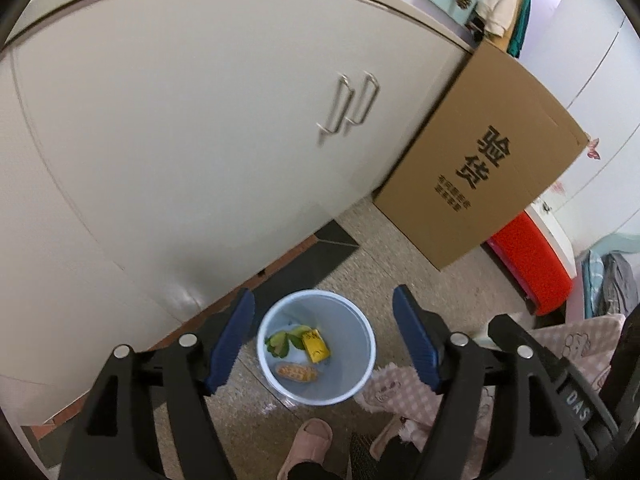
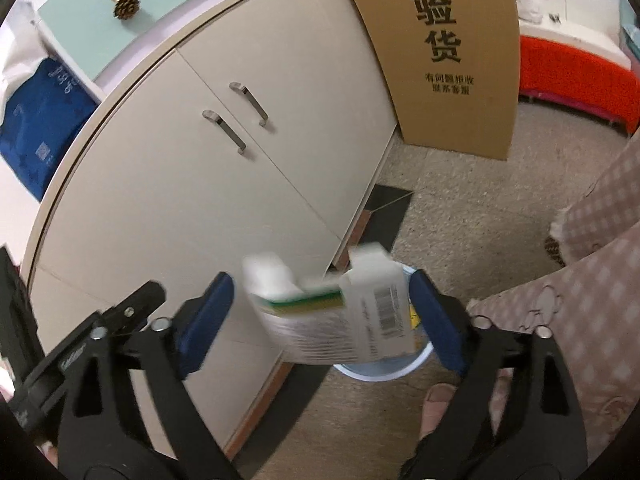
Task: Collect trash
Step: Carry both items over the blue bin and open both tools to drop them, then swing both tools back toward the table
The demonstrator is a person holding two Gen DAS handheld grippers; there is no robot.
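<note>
Standing over the floor, I see the left gripper [image 1: 322,342] spread wide with nothing between its blue pads [image 1: 232,340]; the right gripper [image 2: 320,320] is spread too, and a white carton [image 2: 344,320] with a barcode and a green-and-yellow stripe sits blurred in the gap, its right edge close against the right pad, the left pad well clear of it; whether that edge touches I cannot tell. Below the carton peeks the rim of a pale bin [image 2: 380,372]; in the left view the bin [image 1: 360,384] stands open on the speckled floor [image 1: 400,248] and holds a yellow packet [image 1: 316,346], green scraps [image 1: 284,340] and an orange wrapper [image 1: 298,372]. A pink slipper [image 1: 308,444] lies just this side of the bin; checked pink fabric [image 1: 396,396] hangs beside it on the right. Beyond the bin rises a cream cabinet [image 1: 200,140] with two metal handles [image 1: 348,104]; a brown box [image 1: 484,168] with black print leans beside the cabinet; a red stool [image 1: 536,268] sits past the box.
</note>
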